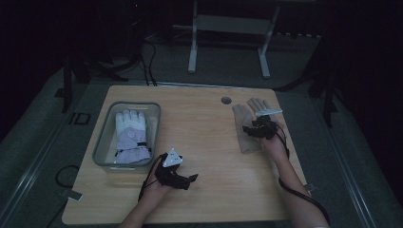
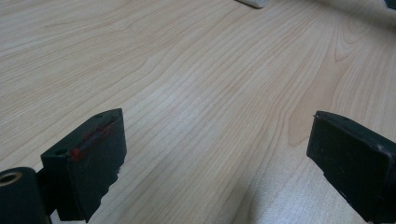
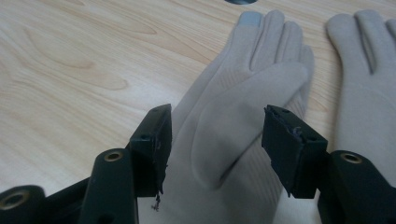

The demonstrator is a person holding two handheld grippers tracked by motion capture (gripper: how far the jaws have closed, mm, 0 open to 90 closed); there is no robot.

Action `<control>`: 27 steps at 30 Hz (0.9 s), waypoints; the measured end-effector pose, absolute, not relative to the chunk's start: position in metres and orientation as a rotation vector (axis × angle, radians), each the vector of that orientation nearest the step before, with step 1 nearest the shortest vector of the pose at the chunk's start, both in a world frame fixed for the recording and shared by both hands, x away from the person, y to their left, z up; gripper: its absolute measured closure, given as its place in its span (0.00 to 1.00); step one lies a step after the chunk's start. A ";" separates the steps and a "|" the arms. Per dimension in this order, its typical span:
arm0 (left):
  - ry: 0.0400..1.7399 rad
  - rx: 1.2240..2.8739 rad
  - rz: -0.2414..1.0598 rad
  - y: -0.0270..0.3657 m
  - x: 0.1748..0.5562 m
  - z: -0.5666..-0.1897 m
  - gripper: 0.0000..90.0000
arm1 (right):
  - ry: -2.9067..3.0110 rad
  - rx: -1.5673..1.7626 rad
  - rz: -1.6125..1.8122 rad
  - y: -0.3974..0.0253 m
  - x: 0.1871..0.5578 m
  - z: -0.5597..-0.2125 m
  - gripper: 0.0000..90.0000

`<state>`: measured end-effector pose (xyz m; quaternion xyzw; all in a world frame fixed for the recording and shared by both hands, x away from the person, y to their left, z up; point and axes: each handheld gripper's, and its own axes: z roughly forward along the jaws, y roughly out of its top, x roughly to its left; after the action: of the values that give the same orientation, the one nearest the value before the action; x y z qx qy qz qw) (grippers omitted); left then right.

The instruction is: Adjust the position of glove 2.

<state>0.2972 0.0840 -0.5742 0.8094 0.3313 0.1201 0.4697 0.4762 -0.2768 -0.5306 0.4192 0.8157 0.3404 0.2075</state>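
From the high view, two beige gloves (image 1: 247,130) lie flat on the table (image 1: 204,133) at its right, the right hand-held gripper (image 1: 259,129) over them; one white glove (image 1: 130,135) lies in one clear bin (image 1: 102,137). In the left gripper view, the left hand-held gripper (image 2: 217,158) gapes wide, empty, above bare wood. In the right gripper view, open jaws straddle the nearer beige glove's thumb (image 3: 233,135) without gripping it.
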 end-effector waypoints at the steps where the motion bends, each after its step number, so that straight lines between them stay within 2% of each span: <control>1: 0.811 1.982 0.295 0.084 0.297 -0.574 0.06 | 2.272 1.154 0.940 -0.275 0.479 -0.532 0.47; 3: 0.811 1.980 0.295 0.084 0.297 -0.574 0.06 | 2.272 1.143 0.928 -0.274 0.485 -0.534 0.47; 8: 0.812 1.977 0.289 0.085 0.298 -0.574 0.06 | 2.319 1.193 0.840 -0.269 0.495 -0.550 0.37; 10: 0.811 1.972 0.291 0.085 0.298 -0.573 0.06 | 2.309 1.209 0.868 -0.269 0.494 -0.553 0.43; 13: 0.812 1.977 0.291 0.085 0.298 -0.574 0.06 | 2.329 1.194 0.869 -0.265 0.488 -0.551 0.75; 15: 0.815 1.974 0.293 0.086 0.298 -0.574 0.06 | 2.327 1.245 0.864 -0.262 0.486 -0.548 0.85; 21: 0.818 1.972 0.299 0.085 0.298 -0.573 0.06 | 2.317 1.316 0.980 -0.243 0.473 -0.533 0.88; 27: 0.822 1.970 0.304 0.085 0.298 -0.573 0.06 | 2.264 1.277 1.142 -0.212 0.450 -0.488 0.88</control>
<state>0.2978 0.0851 -0.5729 0.8049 0.3359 0.1240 0.4731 0.4500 -0.2121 -0.4883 0.4447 0.7882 0.3978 0.1506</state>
